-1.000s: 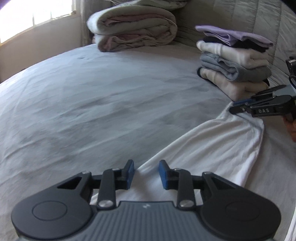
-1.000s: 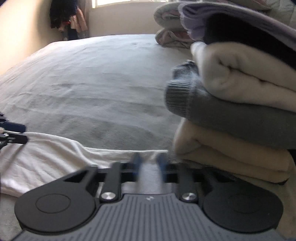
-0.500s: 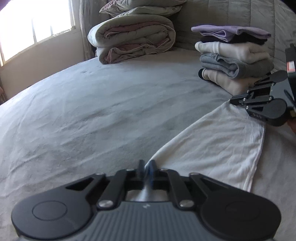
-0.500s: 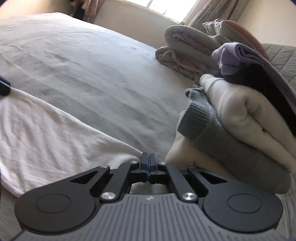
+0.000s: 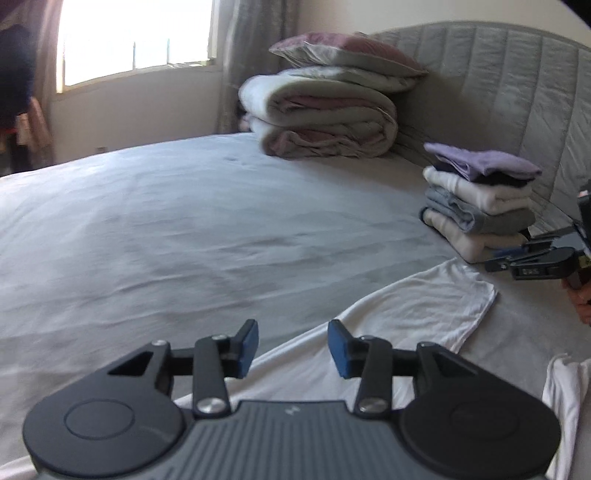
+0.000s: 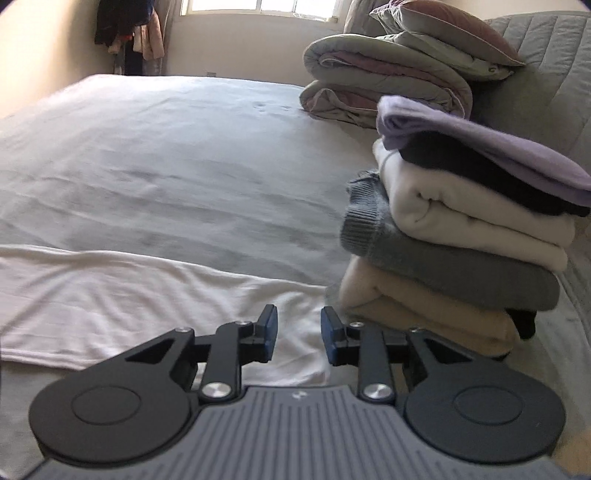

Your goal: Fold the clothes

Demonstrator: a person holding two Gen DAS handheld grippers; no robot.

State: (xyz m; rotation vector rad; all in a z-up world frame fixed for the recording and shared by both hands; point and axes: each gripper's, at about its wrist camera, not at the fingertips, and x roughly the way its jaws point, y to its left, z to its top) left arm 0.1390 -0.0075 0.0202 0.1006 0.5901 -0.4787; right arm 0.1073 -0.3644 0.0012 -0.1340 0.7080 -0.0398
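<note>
A white garment [image 5: 417,314] lies flat in a long folded strip on the grey bed sheet [image 5: 184,229]; it also shows in the right wrist view [image 6: 129,295]. My left gripper [image 5: 291,347] is open and empty, raised above the strip's near end. My right gripper [image 6: 298,330] is open and empty above the strip's other end, next to the clothes stack; it also shows in the left wrist view [image 5: 524,260]. A stack of folded clothes [image 6: 461,236], purple on top, stands on the bed.
A rolled duvet with pillows on top [image 5: 325,110] sits against the padded headboard [image 5: 517,92]. A window [image 5: 129,33] is on the far wall. More white cloth [image 5: 565,398] lies at the lower right. Clothes hang in the far corner [image 6: 125,29].
Both grippers were shut on the white garment's ends half a second ago. Both have opened, let go and lifted away; the garment now lies flat on the bed.
</note>
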